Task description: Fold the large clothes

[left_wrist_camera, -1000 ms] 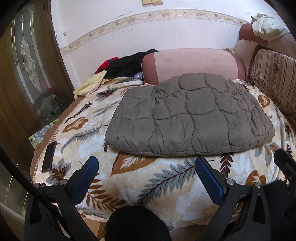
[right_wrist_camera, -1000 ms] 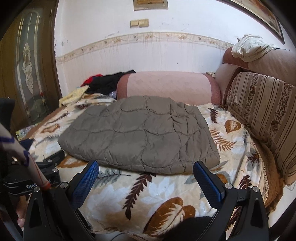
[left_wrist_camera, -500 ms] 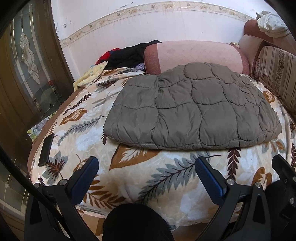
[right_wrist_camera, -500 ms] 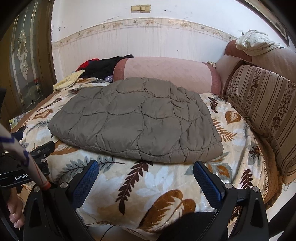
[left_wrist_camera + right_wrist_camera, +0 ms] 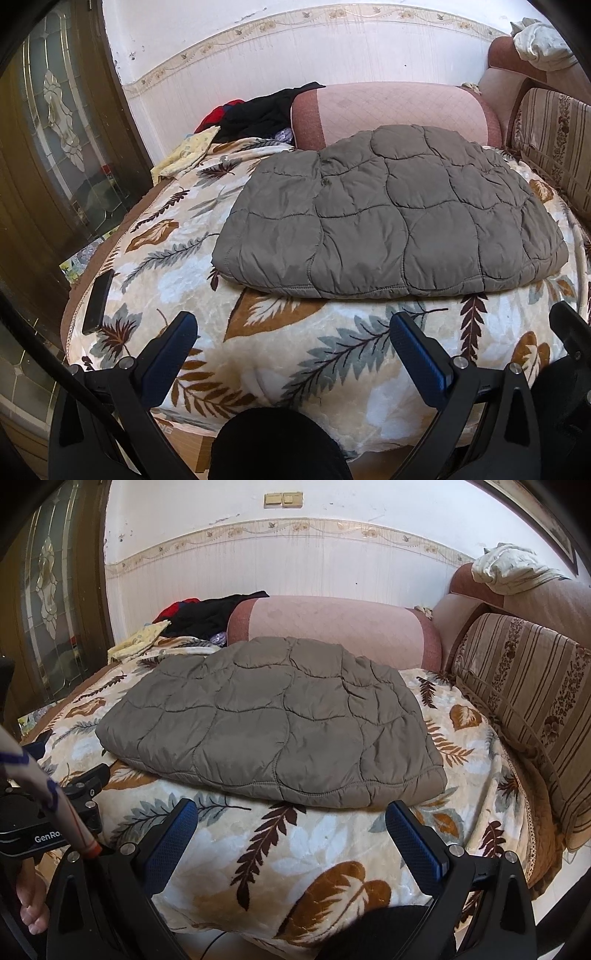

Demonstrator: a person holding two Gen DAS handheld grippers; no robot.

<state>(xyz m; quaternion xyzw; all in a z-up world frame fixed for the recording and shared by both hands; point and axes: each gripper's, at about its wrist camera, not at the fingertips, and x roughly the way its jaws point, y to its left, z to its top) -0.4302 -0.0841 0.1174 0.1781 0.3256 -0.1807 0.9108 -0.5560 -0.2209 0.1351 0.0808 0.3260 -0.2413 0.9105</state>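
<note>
A grey quilted jacket (image 5: 391,218) lies folded flat in the middle of the bed; it also shows in the right wrist view (image 5: 273,720). My left gripper (image 5: 291,332) is open and empty, hanging over the bed's near edge, a short way in front of the jacket's near hem. My right gripper (image 5: 290,819) is open and empty, just in front of the jacket's near right corner. Neither gripper touches the jacket. The left gripper's body shows at the left of the right wrist view (image 5: 44,823).
A leaf-print blanket (image 5: 295,354) covers the bed. A pink bolster (image 5: 391,110) lies behind the jacket, with dark and red clothes (image 5: 258,114) beside it. A black phone (image 5: 98,295) lies at the bed's left edge. A striped cushion (image 5: 528,701) lines the right side.
Both grippers have moved forward and a little lower toward the bed, so the jacket looks closer. Both stayed open. The jacket has not moved.
</note>
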